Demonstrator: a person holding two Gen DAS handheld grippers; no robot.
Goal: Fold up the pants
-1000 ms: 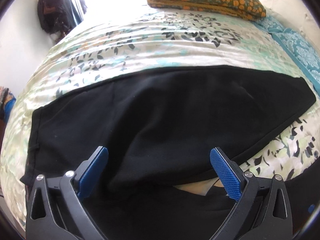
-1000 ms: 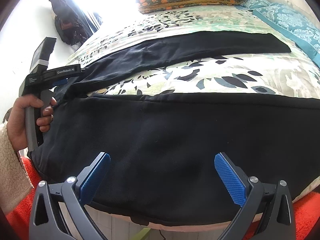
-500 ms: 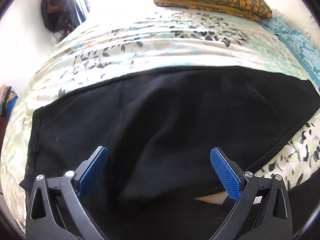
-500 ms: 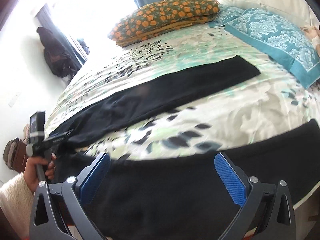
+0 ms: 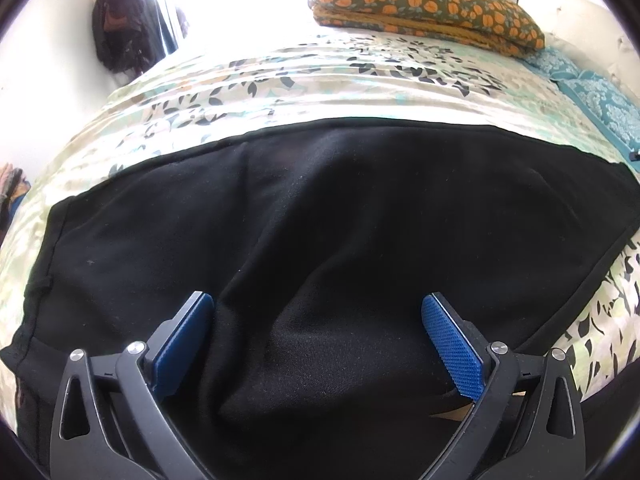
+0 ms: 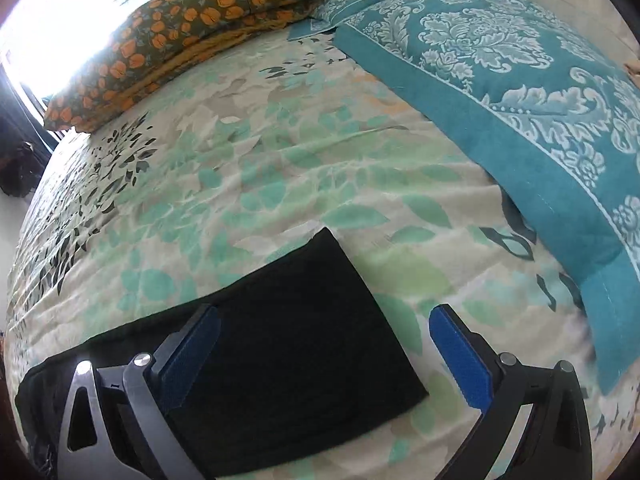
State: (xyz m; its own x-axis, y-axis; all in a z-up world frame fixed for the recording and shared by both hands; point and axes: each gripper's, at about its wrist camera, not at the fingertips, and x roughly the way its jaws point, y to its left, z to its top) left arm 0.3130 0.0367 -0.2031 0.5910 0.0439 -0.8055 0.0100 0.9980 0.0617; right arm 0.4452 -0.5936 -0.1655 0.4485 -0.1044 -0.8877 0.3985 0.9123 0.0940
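Left tongs [image 5: 318, 336]: spread wide, nothing between the blue pads, poised over the wide upper part of the black pants [image 5: 340, 232]. Cloth there lies in soft folds on the bed [image 5: 280, 80].

Right tongs [image 6: 324, 354]: also spread wide and gripping nothing, above the hem end of a pant leg [image 6: 296, 320], which lies flat on the leaf-print cover.

Teal patterned pillow [image 6: 520, 80] to the right; orange-flowered pillow [image 6: 192, 20] at the far side.

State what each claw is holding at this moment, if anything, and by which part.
Nothing is held. The left claw is open over the black pants; the right claw is open above the leg's hem end.
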